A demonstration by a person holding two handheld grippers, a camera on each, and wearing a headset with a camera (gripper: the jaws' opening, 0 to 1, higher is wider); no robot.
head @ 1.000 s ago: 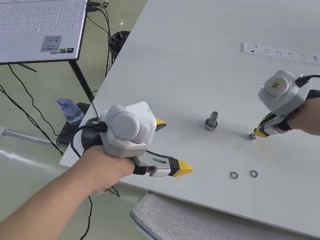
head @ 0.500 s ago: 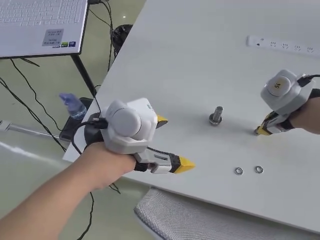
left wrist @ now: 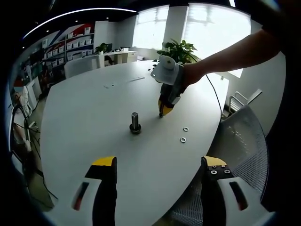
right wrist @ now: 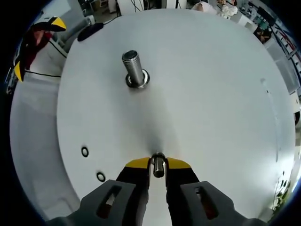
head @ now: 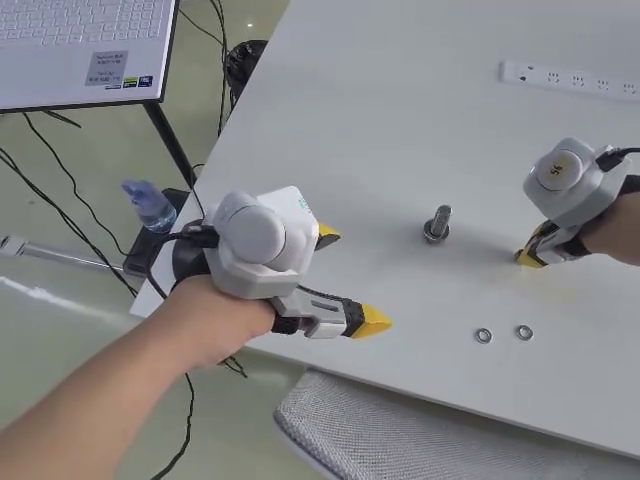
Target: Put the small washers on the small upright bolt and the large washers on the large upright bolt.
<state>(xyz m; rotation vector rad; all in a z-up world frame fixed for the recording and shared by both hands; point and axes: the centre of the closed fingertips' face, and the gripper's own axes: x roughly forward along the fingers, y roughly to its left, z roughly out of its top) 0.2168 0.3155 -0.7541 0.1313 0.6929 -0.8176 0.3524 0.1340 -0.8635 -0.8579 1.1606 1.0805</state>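
– Yellow-tipped right gripper (right wrist: 158,163), status?
– Your right gripper is clamped on the small steel bolt (right wrist: 158,169). Its tips are down at the white tabletop (head: 400,110), to the right of the large threaded steel bolt (head: 437,223). The large bolt stands upright, head down, and nothing grips it.
– Left one?
– Your left gripper (left wrist: 160,162) has its jaws wide apart with nothing between them. It hovers over the near table edge, well apart from both bolts, pointing toward the large bolt.
– Washers?
– One small silver ring washer (head: 484,335) and a second small washer (head: 524,332) lie flat on the table, just beside each other. They sit near your edge, on your side of the right gripper. Neither is on a bolt. The large bolt's base shows a ring; can't tell if it's a washer or a flange.
– Anything else around?
– White power strip (head: 570,78) on the far side. White laptop (head: 80,40) on a stand off the table's left. Grey chair (head: 400,440) at the near edge.
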